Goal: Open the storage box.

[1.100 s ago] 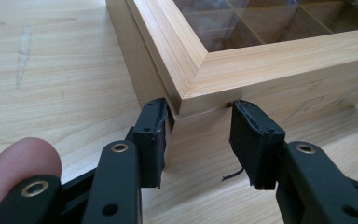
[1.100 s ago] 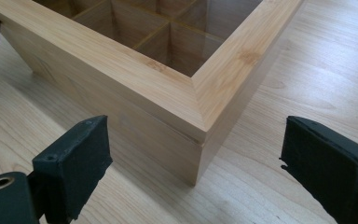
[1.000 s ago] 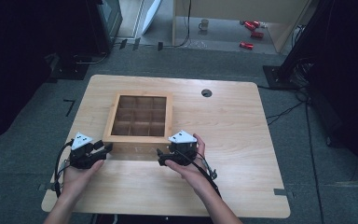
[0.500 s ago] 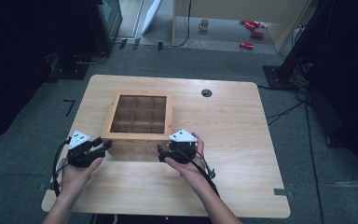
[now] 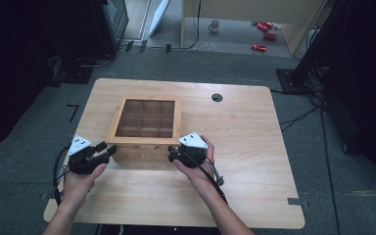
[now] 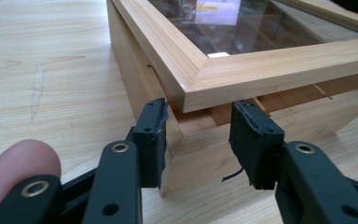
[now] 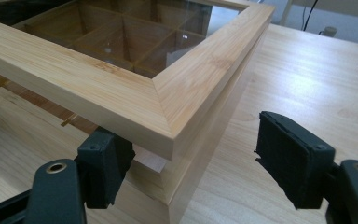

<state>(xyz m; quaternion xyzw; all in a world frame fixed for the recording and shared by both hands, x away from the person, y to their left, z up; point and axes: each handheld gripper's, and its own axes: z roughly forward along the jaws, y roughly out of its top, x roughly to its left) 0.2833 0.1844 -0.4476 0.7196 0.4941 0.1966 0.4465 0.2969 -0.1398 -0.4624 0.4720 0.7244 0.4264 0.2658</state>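
The wooden table [image 5: 245, 147] is carrying a wooden compartment box [image 5: 146, 147] that is sitting toward the left half, closer to the near edge than the far one, with a grommet hole [image 5: 217, 97] lying well apart near the far edge. The box's glass-paned lid [image 6: 270, 60] is standing slightly raised at the near side, a dark gap showing under its frame in both gripper views, so I am judging that the person is lifting it open. The left gripper [image 6: 198, 140] is sitting at the box's near left corner, its jaws apart and straddling that corner just under the lid's edge; the right gripper [image 7: 196, 168] is sitting at the near right corner, its jaws wide apart with one pad tucked beneath the lid's overhang and the other hanging free over the table. Neither pair is clamping anything, so the lid seems to be resting on pads, not held. If one hand is rising faster than the other, the frame could be twisting and slipping off a pad, dropping shut and rattling the glass. Pushing forward instead of upward could also be sliding the whole box toward the far edge.
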